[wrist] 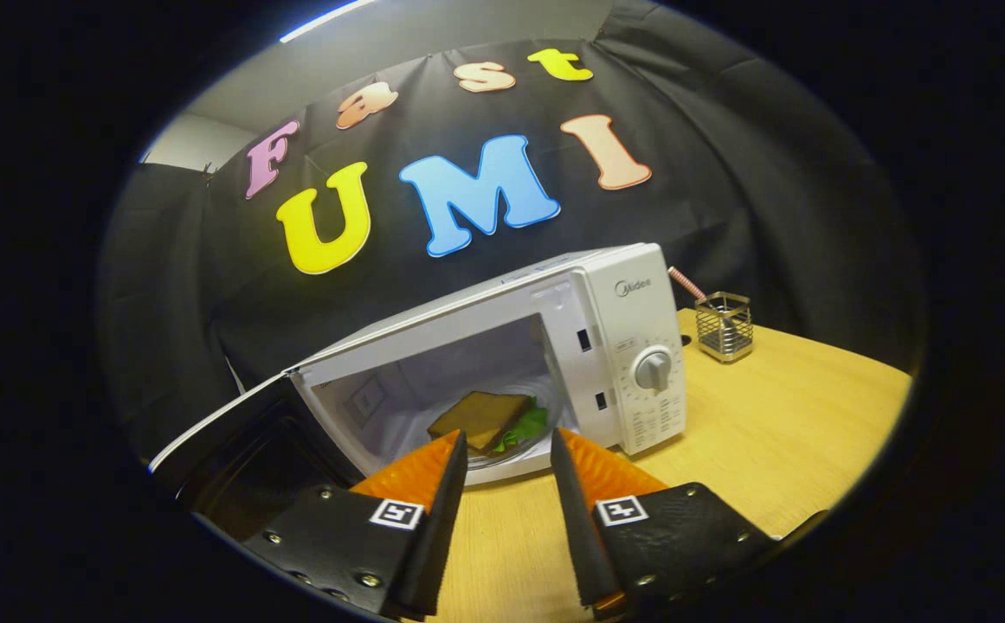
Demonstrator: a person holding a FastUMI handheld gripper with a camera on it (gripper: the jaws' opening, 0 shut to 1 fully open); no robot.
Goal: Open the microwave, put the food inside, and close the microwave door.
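The microwave sits on the wooden tabletop with its door swung wide open, hanging out to the left. Inside, on the glass plate, lies the food: a sandwich with a brown slice of bread on top and a bit of green leaf sticking out at its right side. It rests well within the cavity, close to the front opening.

The gripper hovers just in front of the opening, above the tabletop, with its fingers spread apart and nothing between them. Their tips point at the sandwich, which lies just ahead of them, seen through the gap.

On the microwave's right face there is a control panel with a round dial. Beyond the microwave's right side, further back on the tabletop, stands a small wire mesh holder, apart from the microwave, and a striped straw-like stick leans out of it to the left.
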